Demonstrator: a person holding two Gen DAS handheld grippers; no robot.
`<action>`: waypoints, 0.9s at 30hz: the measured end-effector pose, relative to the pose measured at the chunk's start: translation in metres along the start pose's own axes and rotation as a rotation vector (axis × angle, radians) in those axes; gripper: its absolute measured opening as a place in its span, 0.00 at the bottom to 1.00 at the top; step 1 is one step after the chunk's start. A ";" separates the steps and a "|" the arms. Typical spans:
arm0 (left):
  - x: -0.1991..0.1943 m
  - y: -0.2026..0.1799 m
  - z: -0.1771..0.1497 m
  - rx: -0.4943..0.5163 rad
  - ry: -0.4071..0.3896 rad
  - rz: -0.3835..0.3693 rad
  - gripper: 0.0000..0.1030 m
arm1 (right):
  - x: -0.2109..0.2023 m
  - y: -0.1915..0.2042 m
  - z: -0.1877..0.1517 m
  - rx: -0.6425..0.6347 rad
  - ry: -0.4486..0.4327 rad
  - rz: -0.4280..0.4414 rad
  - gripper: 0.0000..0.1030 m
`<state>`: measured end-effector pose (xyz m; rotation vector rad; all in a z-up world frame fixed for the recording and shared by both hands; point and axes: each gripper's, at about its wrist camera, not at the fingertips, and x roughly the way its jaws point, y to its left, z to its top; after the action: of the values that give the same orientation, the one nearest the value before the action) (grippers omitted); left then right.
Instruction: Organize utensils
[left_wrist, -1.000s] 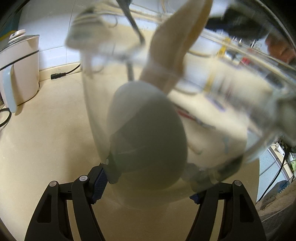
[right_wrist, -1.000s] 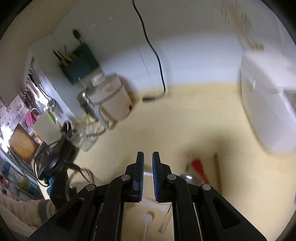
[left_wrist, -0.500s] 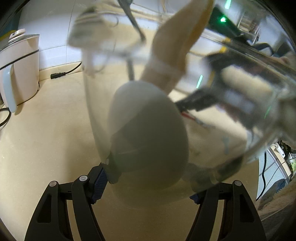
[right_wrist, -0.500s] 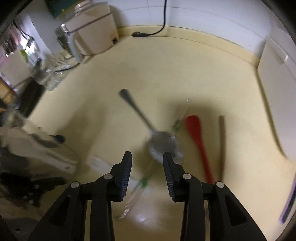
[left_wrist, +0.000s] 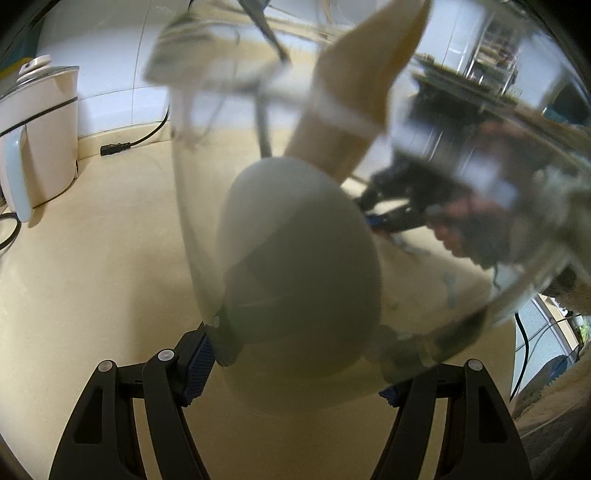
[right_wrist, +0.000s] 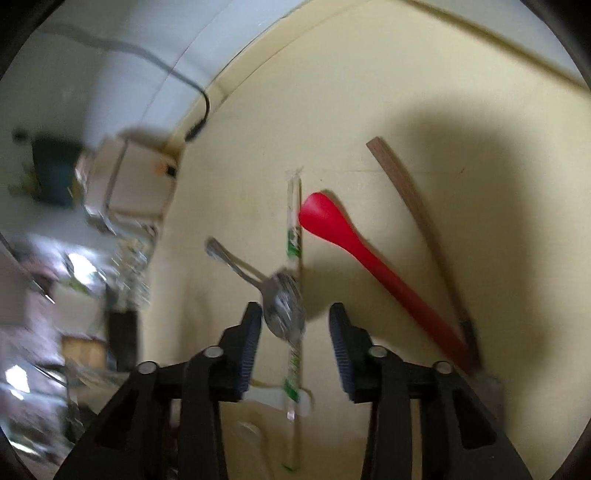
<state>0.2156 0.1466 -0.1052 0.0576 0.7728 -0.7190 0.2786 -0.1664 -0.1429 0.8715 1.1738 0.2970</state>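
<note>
My left gripper (left_wrist: 295, 365) is shut on a clear glass jar (left_wrist: 461, 258), held tilted close to the camera. Inside it a pale spoon (left_wrist: 299, 258) and a dark thin utensil (left_wrist: 264, 122) lean. My right gripper (right_wrist: 295, 332) is open just above the cream counter. The bowl of a metal spoon (right_wrist: 282, 302) lies between its fingertips, its handle pointing up-left. Wrapped chopsticks (right_wrist: 293, 280) lie lengthwise under it. A red spoon (right_wrist: 354, 247) and a wooden-handled utensil (right_wrist: 417, 210) lie to the right. A white spoon (right_wrist: 273, 400) lies low between the fingers.
A cream electric kettle (left_wrist: 33, 136) and a black power cord (left_wrist: 125, 144) stand at the back left by the white tiled wall. The right wrist view shows the same kettle (right_wrist: 133, 173) blurred at left, with a glass object and clutter (right_wrist: 129, 266) beside it.
My right gripper opened wider and came down toward the counter, swinging so the metal spoon's bowl lies between its fingers. The left gripper and jar held still.
</note>
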 end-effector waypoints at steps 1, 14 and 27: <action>-0.001 0.000 -0.001 0.000 0.000 0.000 0.72 | 0.005 0.000 0.001 0.006 0.005 0.016 0.21; 0.000 0.000 -0.002 -0.001 0.000 -0.001 0.72 | 0.004 -0.015 -0.003 0.173 -0.018 0.269 0.06; 0.000 0.000 -0.001 -0.002 0.000 -0.002 0.72 | 0.013 0.080 -0.005 -0.357 0.041 -0.190 0.46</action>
<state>0.2149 0.1474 -0.1058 0.0551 0.7737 -0.7198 0.2972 -0.1035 -0.0941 0.4416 1.1868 0.3569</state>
